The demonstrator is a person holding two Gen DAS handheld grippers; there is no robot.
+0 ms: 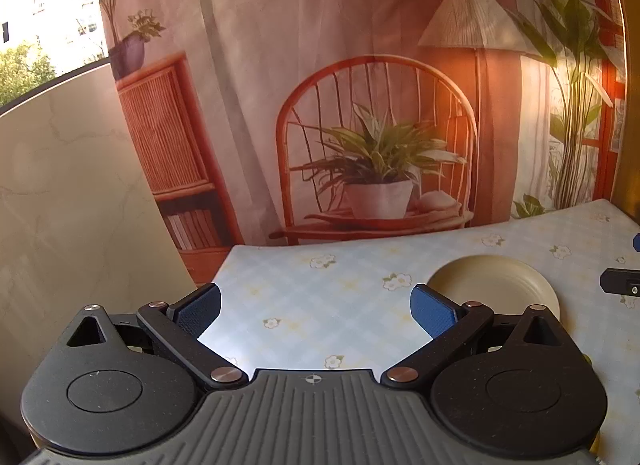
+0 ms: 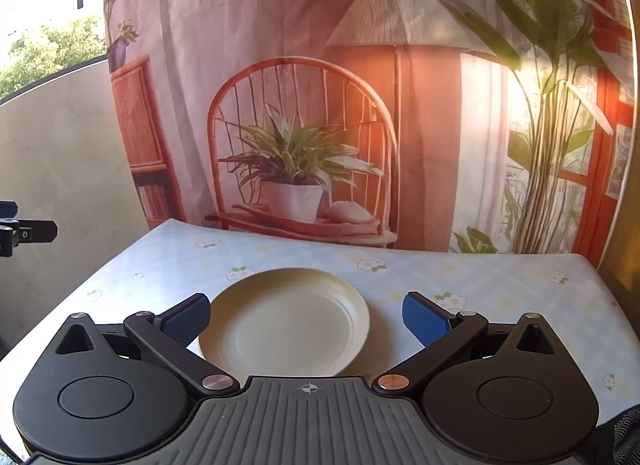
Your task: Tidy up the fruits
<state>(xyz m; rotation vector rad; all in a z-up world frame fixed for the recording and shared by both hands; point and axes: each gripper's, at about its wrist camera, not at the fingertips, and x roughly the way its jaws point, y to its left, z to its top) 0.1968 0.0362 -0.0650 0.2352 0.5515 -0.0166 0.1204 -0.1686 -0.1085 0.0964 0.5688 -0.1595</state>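
Observation:
A round cream plate (image 2: 284, 325) lies empty on the flowered tablecloth, straight ahead of my right gripper (image 2: 306, 317), which is open and empty with its blue pads on either side of the plate. In the left wrist view the same plate (image 1: 492, 281) lies to the right of my left gripper (image 1: 316, 309), which is open and empty above the cloth. No fruit is in view in either frame.
The table (image 2: 480, 297) with its pale checked cloth ends at a printed backdrop curtain (image 2: 280, 65) behind. A beige wall panel (image 1: 72, 205) stands to the left. The tip of the other gripper shows at the right edge (image 1: 622, 281) and at the left edge (image 2: 24, 231).

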